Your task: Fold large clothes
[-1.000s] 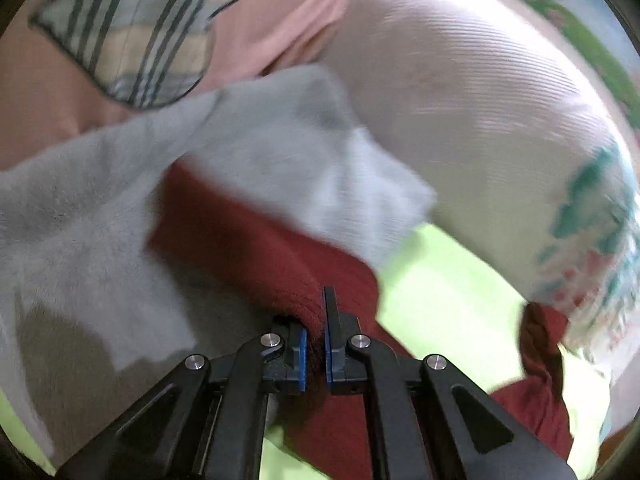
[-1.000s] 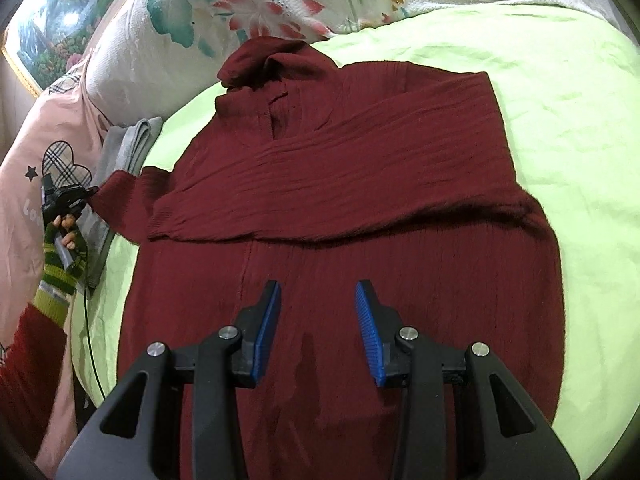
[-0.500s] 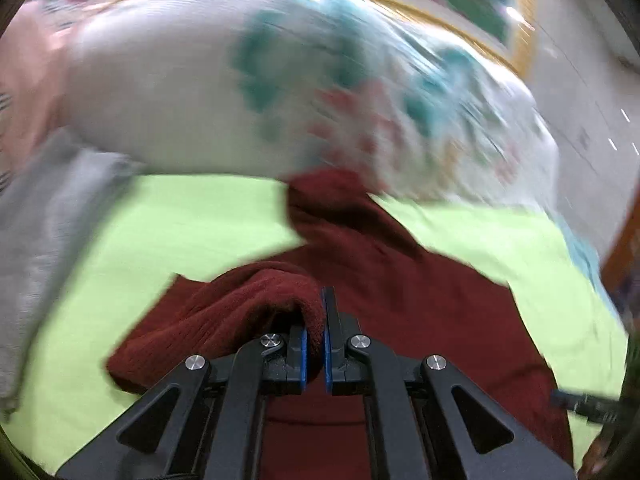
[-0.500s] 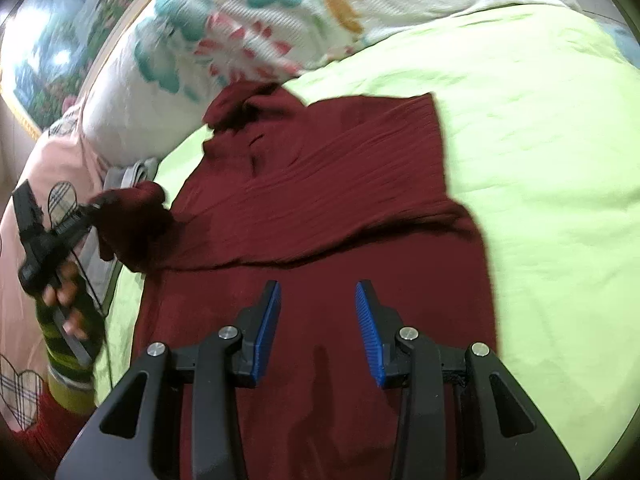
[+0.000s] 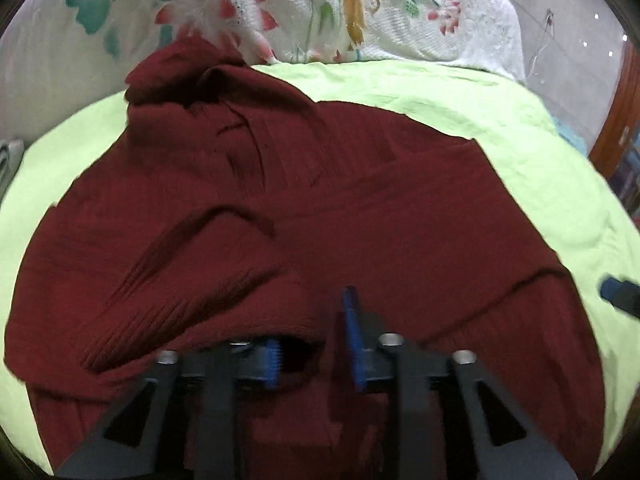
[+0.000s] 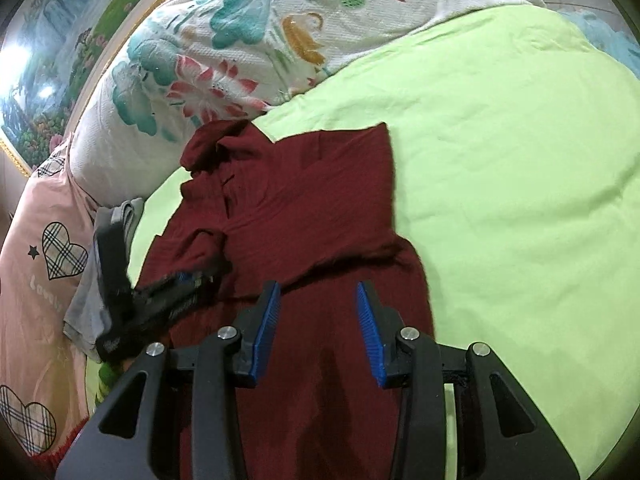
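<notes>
While left tongs (image 5: 314, 344) open, sleeve (image 5: 208, 292) (maroon) drapes.

We count one dark red sweater (image 6: 304, 216) spread on one lime-green bedsheet (image 6: 512, 152). Beyond the sweater's collar lies one white floral quilt (image 6: 248, 40). Left of the sweater we see one grey folded garment (image 6: 86, 304) and one pink cover (image 6: 36, 280) bearing three plaid hearts. We count two grippers, each with two blue-padded fingers.
</notes>
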### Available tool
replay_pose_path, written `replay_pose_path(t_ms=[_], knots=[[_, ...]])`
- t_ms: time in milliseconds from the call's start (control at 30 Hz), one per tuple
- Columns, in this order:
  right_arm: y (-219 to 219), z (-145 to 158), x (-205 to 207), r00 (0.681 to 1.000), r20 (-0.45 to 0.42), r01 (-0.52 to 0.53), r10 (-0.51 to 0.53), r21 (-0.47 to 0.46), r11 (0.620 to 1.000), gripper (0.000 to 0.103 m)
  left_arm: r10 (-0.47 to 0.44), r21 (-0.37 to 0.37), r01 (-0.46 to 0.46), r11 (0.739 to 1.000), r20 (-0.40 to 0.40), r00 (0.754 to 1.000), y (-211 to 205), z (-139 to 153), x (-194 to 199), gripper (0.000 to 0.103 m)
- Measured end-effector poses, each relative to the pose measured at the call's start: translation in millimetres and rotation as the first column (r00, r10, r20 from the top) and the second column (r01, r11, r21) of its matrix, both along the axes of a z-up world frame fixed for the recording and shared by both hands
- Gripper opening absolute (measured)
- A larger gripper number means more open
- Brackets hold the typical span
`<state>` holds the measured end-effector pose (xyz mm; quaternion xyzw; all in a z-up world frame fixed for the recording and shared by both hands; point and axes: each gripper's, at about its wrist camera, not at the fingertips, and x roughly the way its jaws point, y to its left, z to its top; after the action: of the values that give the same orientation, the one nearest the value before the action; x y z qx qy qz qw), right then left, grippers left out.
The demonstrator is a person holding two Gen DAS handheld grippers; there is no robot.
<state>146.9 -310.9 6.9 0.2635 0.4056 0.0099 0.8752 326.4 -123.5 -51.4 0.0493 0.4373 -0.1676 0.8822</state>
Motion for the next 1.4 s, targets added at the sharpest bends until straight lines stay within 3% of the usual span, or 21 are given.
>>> replay_pose_path(t_ms=[100, 233, 333, 433, 567, 667, 700, 833, 900, 933, 967, 1000, 1033, 1067, 1133, 1200, 1233, 1300, 1400], knots=[[17, 4, 13, 0.998, 0.017, -0.056, 0.056, -0.024, 0.998, 0.056, 0.01, -0.015, -0.01, 1.0, 0.019, 1.0, 29, 10, -31, 0.049], [53, 6, 35, 0.984, 0.019, -0.177, 0.179, -0.07, 0.982, 0.057, 0.057, 0.011, -0.058, 0.998, 0.063, 0.996, 73, 20, -63, 0.054], [87, 4, 52, 0.957, 0.015, -0.287, 0.291, -0.131, 0.949, 0.059, 0.151, 0.03, -0.154, 0.988, 0.088, 0.985, 118, 24, -71, 0.056], [129, 1, 69, 0.909, 0.009, -0.404, 0.417, -0.228, 0.886, 0.059, 0.294, 0.067, -0.297, 0.952, 0.057, 0.954, 165, 13, -55, 0.056], [186, -4, 79, 0.804, -0.002, -0.54, 0.594, -0.419, 0.73, 0.063, 0.429, 0.072, -0.428, 0.901, 0.0, 0.903, 218, -4, -44, 0.054], [217, -9, 78, 0.74, -0.029, -0.575, 0.672, -0.545, 0.61, 0.07, 0.466, 0.038, -0.465, 0.884, -0.036, 0.884, 234, -13, -36, 0.054], [230, -13, 79, 0.716, -0.046, -0.577, 0.697, -0.602, 0.553, 0.071, 0.469, 0.023, -0.468, 0.883, -0.041, 0.882, 236, -14, -33, 0.055], [256, -35, 91, 0.691, -0.144, -0.568, 0.709, -0.715, 0.407, 0.071, 0.476, 0.017, -0.476, 0.879, -0.037, 0.879, 238, -16, -26, 0.055], [260, -46, 100, 0.692, -0.181, -0.573, 0.699, -0.727, 0.379, 0.066, 0.479, 0.019, -0.478, 0.878, -0.034, 0.877, 236, -15, -22, 0.055], [259, -49, 104, 0.701, -0.185, -0.569, 0.689, -0.728, 0.384, 0.059, 0.479, 0.021, -0.479, 0.878, -0.033, 0.877, 235, -16, -21, 0.055], [254, -51, 110, 0.718, -0.182, -0.567, 0.672, -0.712, 0.413, 0.032, 0.48, 0.025, -0.479, 0.877, -0.031, 0.877, 234, -16, -20, 0.055], [248, -49, 116, 0.74, -0.17, -0.559, 0.651, -0.693, 0.455, 0.015, 0.481, 0.029, -0.481, 0.876, -0.03, 0.876, 233, -17, -18, 0.055], [239, -44, 119, 0.762, -0.145, -0.548, 0.631, -0.664, 0.509, 0.014, 0.483, 0.034, -0.482, 0.876, -0.029, 0.875, 230, -18, -15, 0.055], [221, -34, 123, 0.793, -0.087, -0.528, 0.602, -0.591, 0.61, 0.008, 0.485, 0.036, -0.484, 0.874, -0.029, 0.874, 231, -18, -13, 0.054], [184, -17, 126, 0.864, -0.006, -0.448, 0.504, -0.466, 0.763, 0.007, 0.486, 0.041, -0.485, 0.873, -0.025, 0.873, 231, -17, -15, 0.052], [141, -7, 125, 0.926, 0.046, -0.345, 0.375, -0.304, 0.888, 0.006, 0.487, 0.048, -0.485, 0.873, -0.02, 0.873, 229, -16, -15, 0.05], [111, -8, 124, 0.959, 0.053, -0.267, 0.28, -0.179, 0.947, 0.006, 0.487, 0.053, -0.486, 0.873, -0.018, 0.873, 227, -17, -15, 0.049], [70, -19, 119, 0.988, 0.02, -0.149, 0.15, -0.046, 0.988, 0.006, 0.489, 0.069, -0.487, 0.871, -0.012, 0.872, 226, -16, -17, 0.048], [47, -34, 110, 0.996, -0.044, -0.084, 0.083, -0.008, 0.996, 0.011, 0.49, 0.076, -0.488, 0.869, -0.01, 0.871, 225, -16, -15, 0.046]])
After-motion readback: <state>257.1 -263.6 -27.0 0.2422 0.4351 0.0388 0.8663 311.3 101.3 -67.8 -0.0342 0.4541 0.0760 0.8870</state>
